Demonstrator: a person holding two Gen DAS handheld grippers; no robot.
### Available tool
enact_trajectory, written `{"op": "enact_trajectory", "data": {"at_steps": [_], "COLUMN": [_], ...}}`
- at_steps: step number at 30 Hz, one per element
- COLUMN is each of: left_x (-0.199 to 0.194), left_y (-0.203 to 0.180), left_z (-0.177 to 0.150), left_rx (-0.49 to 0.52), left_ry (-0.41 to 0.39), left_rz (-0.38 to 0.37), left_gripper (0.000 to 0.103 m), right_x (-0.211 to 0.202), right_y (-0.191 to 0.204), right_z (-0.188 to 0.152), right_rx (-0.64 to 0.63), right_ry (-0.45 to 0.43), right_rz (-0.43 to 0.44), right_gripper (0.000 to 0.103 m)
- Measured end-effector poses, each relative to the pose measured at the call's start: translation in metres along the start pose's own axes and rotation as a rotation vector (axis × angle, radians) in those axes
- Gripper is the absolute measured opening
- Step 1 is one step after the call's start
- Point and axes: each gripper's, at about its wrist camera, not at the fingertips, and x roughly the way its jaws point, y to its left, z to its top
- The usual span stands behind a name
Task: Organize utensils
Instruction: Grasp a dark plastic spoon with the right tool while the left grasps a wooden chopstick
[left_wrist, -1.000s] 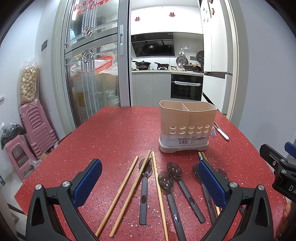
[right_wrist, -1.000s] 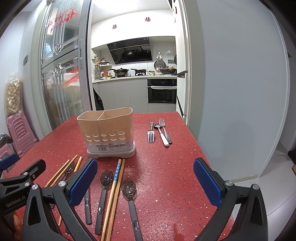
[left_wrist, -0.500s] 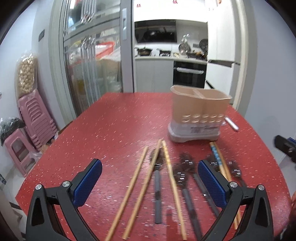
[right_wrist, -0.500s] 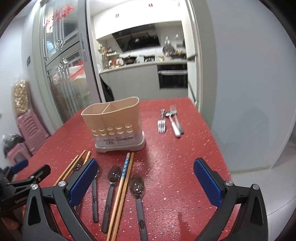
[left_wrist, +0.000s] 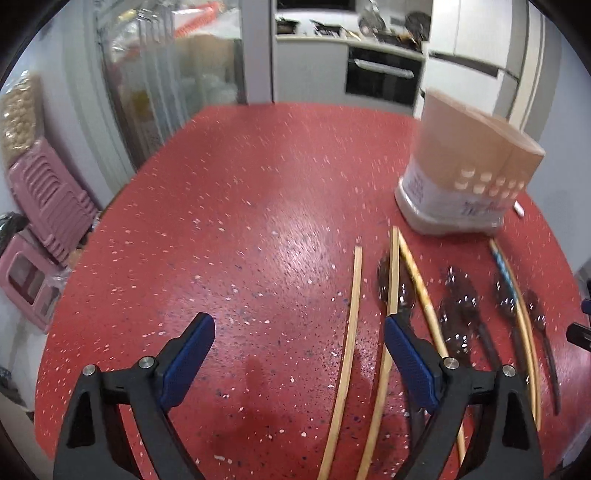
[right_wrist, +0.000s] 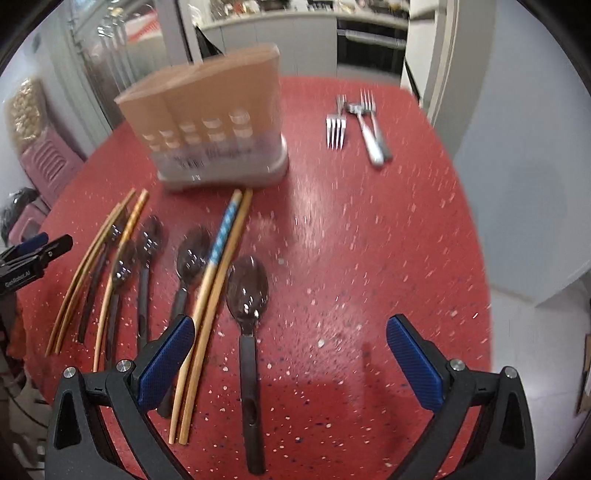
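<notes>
Wooden chopsticks (left_wrist: 347, 354) lie lengthwise (toward holder (left_wrist: 465, 181)).

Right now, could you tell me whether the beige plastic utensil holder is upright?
Upright: the beige plastic utensil holder stands on its grey base on the red table.

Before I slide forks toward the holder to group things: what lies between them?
Only bare red tabletop lies between the forks and the utensil holder, as the right wrist view shows.
</notes>
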Motion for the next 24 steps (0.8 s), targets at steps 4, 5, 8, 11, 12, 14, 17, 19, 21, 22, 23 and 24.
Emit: {"op": "enact_trajectory", "data": {"at_steps": [4,5,8,11,12,14,17,19,21,22,23,24], "left_x": [0.013,0.015,0.022,0.027,0.030,0.034,0.039,0.040,0.041,0.042,0.043,0.041], "left_y": [-0.007,-0.008,-0.009,-0.012,-0.013,-0.017,-0.022,-0.024,-0.025,-0.027,-0.028,-0.026], "left_z": [0.002,0.002,0.007,0.010,0.011,0.011,0.014,0.016,0.020,0.022,0.025,0.025], "left_rx": [0.061,0.071,0.078,0.096,0.104,0.130,0.163,0.180,0.190,0.190,0.188,0.188], "left_ry": [0.045,0.056,0.086,0.109,0.114,0.133,0.139,0.147,0.161,0.169,0.180,0.189], "left_rz": [-0.002,-0.011,-0.025,-0.021,-0.020,-0.017,-0.010,-0.010,-0.032,-0.048,-0.066,-0.083], "left_gripper": [0.103,0.103,0.103,0.103,0.103,0.103,0.103,0.103,0.099,0.094,0.089,0.086], "right_x": [0.017,0.020,0.028,0.038,0.040,0.046,0.052,0.055,0.056,0.056,0.056,0.055], "right_y": [-0.005,-0.004,-0.002,0.003,0.006,0.011,0.020,0.019,0.019,0.019,0.020,0.019], "right_z": [-0.001,0.000,0.002,0.006,0.009,0.012,0.015,0.018,0.019,0.019,0.020,0.021], "right_rx": [0.010,0.006,-0.008,-0.032,-0.047,-0.075,-0.125,-0.128,-0.130,-0.136,-0.139,-0.140], "right_ry": [0.077,0.090,0.121,0.138,0.143,0.149,0.159,0.174,0.180,0.179,0.180,0.181], "right_rz": [0.006,0.007,0.003,-0.001,-0.004,-0.013,-0.042,-0.032,-0.031,-0.025,-0.026,-0.025], "right_gripper": [0.091,0.089,0.078,0.076,0.076,0.076,0.074,0.071,0.069,0.064,0.060,0.057]}}
